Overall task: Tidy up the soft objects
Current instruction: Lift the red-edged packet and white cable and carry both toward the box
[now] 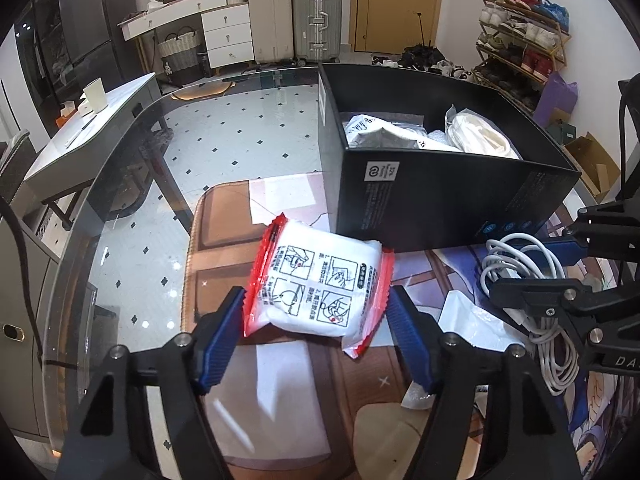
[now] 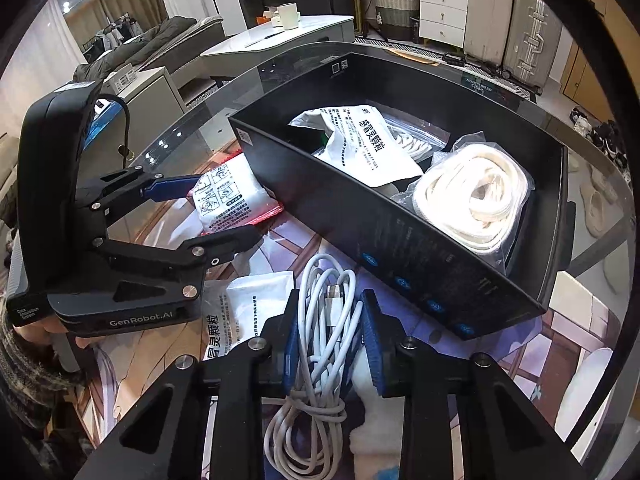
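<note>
Beside the black box, the left claw pinches a red-edged white packet printed with diagrams; the right claw squeezes a coiled white cable.

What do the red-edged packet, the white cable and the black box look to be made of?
Red-edged packet: glossy plastic film, crimped red seams, printed pictograms.
White cable: smooth rubbery plastic sheath, loosely coiled.
Black box: matte cardboard, probably; thin straight walls.

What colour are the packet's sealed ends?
Red, on the white packet; clearest in the left wrist view.
</note>
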The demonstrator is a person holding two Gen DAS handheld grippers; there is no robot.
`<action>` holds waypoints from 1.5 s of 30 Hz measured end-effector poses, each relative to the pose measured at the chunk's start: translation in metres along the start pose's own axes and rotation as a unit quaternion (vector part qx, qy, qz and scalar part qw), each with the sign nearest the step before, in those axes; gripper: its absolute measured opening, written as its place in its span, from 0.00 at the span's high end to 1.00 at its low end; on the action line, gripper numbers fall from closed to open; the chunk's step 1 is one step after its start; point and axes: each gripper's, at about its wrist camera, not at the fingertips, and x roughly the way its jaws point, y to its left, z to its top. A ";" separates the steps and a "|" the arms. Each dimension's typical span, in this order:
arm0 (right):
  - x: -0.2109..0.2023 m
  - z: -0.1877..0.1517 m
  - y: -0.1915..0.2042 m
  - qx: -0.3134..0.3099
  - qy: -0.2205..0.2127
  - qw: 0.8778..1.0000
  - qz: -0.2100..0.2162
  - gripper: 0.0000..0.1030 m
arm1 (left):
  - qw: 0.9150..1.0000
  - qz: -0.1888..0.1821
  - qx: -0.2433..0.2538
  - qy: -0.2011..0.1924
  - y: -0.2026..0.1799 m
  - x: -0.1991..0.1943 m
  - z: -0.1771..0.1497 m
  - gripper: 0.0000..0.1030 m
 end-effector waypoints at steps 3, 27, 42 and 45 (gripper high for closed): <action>-0.004 0.000 0.000 0.006 -0.007 1.000 0.009 0.74 | 1.000 0.001 -0.002 -0.002 0.000 -0.002 -0.002 0.39; -0.056 -0.001 -0.018 0.047 -0.067 0.995 0.055 0.80 | 0.999 -0.025 -0.036 -0.016 0.008 -0.030 -0.013 0.56; -0.094 -0.008 -0.025 0.060 -0.100 0.992 0.059 0.82 | 0.998 -0.041 -0.022 -0.041 -0.006 -0.055 -0.006 0.56; -0.105 -0.008 -0.024 0.058 -0.106 0.991 0.056 0.82 | 0.998 -0.042 -0.021 -0.048 -0.008 -0.060 -0.004 0.56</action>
